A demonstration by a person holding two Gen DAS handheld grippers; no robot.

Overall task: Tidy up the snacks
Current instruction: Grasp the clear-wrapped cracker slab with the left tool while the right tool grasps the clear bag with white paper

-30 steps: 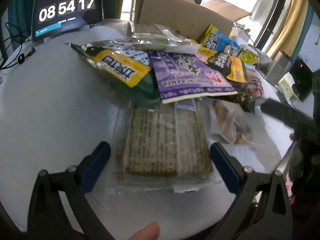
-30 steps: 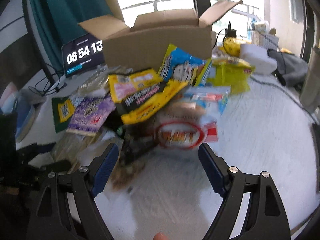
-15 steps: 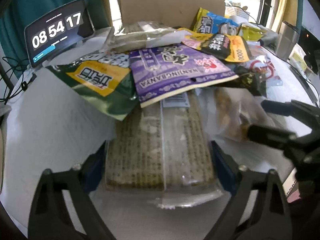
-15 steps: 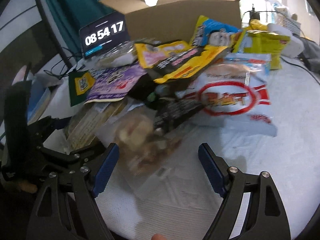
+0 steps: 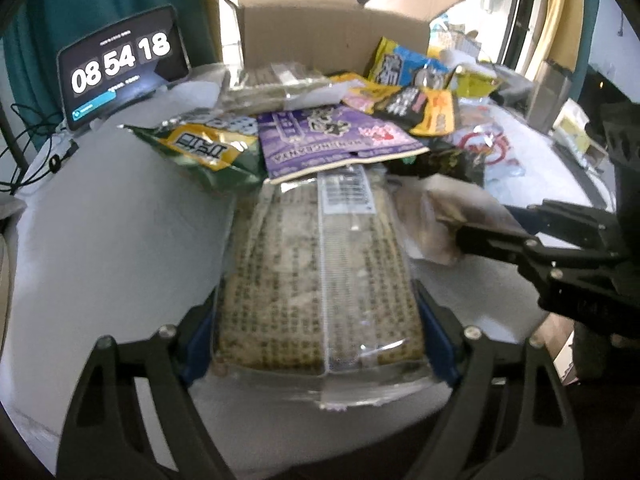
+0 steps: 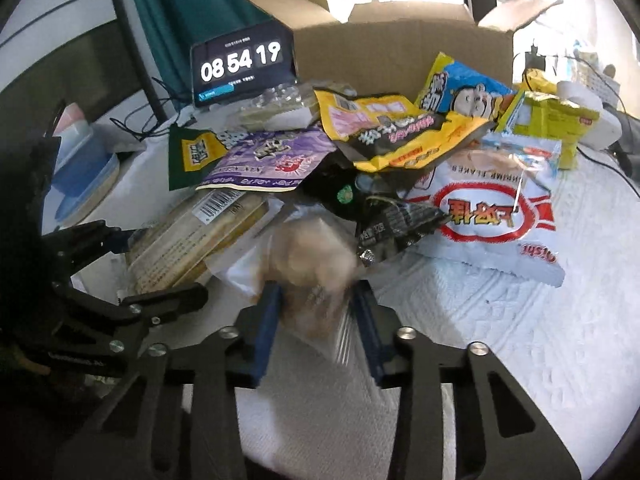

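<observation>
Left claw (image 5: 318, 336): closed on the near end of a clear wafer pack (image 5: 316, 276), blue pads against both long sides; the pack lies flat on the desk (image 5: 100, 240), its far end tucked under a purple bag (image 5: 332, 140). Right claw (image 6: 316, 312): closed on a clear pastry bag (image 6: 312, 268), blurred, pinched between both pads just beside the wafer pack and low over the white cloth. Snack pile, beyond both claws: green-and-yellow bag (image 5: 208, 148) beside the purple one; black-and-yellow bag (image 6: 400, 136) on top; dark crumpled packet (image 6: 396, 220) below it; white shrimp-flakes bag (image 6: 492, 216) to the right; blue cartoon bag (image 6: 460, 92) leaning on the box; yellow-green pack (image 6: 552, 124) at far right. Cardboard box (image 6: 400, 52): open, flaps up, behind the pile. Clock tablet (image 6: 242, 64): upright, left of the box, reading 08 54 19 in the right view.
</observation>
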